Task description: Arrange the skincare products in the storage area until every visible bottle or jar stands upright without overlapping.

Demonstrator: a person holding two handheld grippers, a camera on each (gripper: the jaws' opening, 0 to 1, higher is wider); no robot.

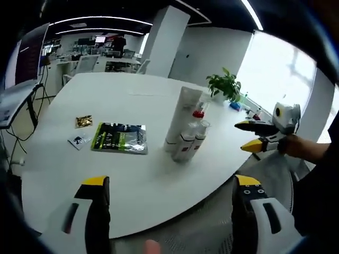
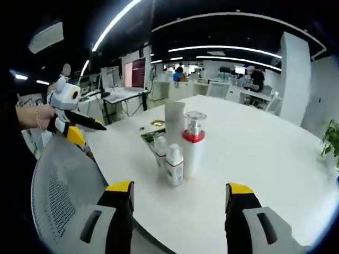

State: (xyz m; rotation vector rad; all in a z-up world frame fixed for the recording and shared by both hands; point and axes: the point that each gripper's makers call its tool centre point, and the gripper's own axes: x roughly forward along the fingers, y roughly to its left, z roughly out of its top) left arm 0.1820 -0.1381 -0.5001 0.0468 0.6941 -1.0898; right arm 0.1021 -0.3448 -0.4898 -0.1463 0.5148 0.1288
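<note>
Both claws hover at the near edge of the white counter [image 1: 159,185], jaws spread wide and holding nothing: the left claw [image 1: 172,185] and the right claw [image 2: 180,190]. A mesh chair [image 2: 58,185] sits just under the right one. Further in, the bottles [image 2: 177,145] stand upright in a tight cluster, touching: a tall white tube [image 1: 183,114], a red-collared pump [image 2: 194,143], and small ones in front. Left of them lie a green packet [image 1: 119,138], a small card [image 1: 79,141] and a gold sachet [image 1: 83,121]. A plant [image 1: 225,84] stands at the far edge.

White table [image 1: 132,174] bears upright bottles [image 1: 185,132], packets [image 1: 119,138].
</note>
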